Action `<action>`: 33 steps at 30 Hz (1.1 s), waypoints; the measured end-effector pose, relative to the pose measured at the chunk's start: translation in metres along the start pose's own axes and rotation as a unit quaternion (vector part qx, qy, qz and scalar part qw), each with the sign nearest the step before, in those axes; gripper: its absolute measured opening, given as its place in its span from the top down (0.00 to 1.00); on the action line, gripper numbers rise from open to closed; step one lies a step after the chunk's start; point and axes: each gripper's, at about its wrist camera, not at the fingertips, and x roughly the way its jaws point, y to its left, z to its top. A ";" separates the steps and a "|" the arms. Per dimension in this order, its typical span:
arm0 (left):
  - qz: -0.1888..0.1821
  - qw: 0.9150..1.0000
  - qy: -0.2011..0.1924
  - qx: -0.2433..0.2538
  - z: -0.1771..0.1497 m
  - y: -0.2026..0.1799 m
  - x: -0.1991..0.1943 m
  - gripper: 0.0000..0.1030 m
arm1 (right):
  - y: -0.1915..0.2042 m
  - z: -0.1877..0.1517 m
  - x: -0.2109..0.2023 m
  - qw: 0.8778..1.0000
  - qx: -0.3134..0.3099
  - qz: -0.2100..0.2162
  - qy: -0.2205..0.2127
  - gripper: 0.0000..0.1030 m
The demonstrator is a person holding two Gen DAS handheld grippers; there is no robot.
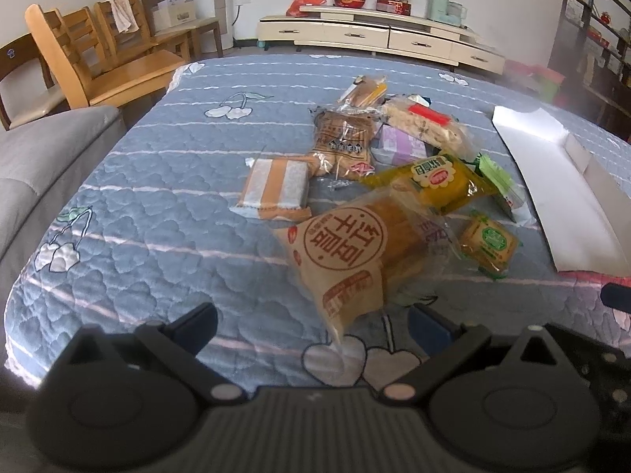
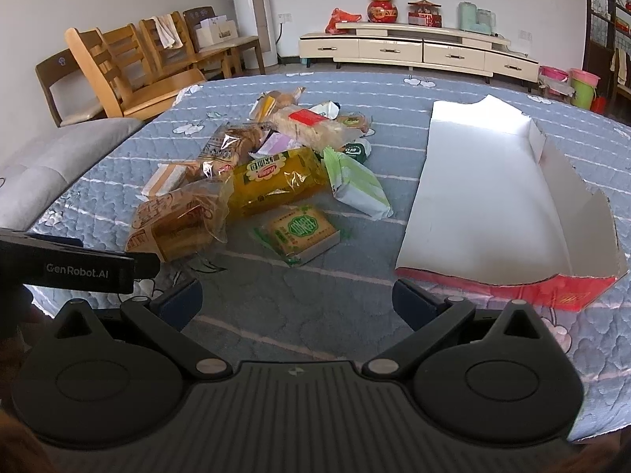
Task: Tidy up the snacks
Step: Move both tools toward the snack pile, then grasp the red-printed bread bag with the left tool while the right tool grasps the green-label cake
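Two hand-held grippers, left hand-held gripper [image 1: 311, 329] and right hand-held gripper [image 2: 297, 301], both spread wide, empty. Snack pile [image 2: 252, 181] loose on quilted table [image 2: 276, 315], white box [image 2: 485, 197] empty beside it. Sorting not started; next: grab nearest bread pack [image 1: 347, 260].

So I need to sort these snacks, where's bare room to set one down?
Inside the white box, which holds nothing, and on the quilt between the small green packet and the right gripper. The snack pile left of the box is crowded.
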 end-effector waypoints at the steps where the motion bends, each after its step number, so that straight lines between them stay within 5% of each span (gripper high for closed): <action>1: -0.001 1.000 -0.001 0.002 0.001 0.000 0.001 0.01 | 0.000 0.000 0.000 1.000 0.000 0.000 0.001 0.00; 24: -0.019 0.997 -0.009 0.069 0.020 -0.002 0.022 0.01 | 0.002 0.000 0.010 1.000 -0.001 -0.002 0.018 0.00; 33: -0.085 0.975 -0.020 0.205 0.032 -0.018 0.041 0.01 | -0.002 0.006 0.018 1.000 -0.017 0.010 0.021 0.00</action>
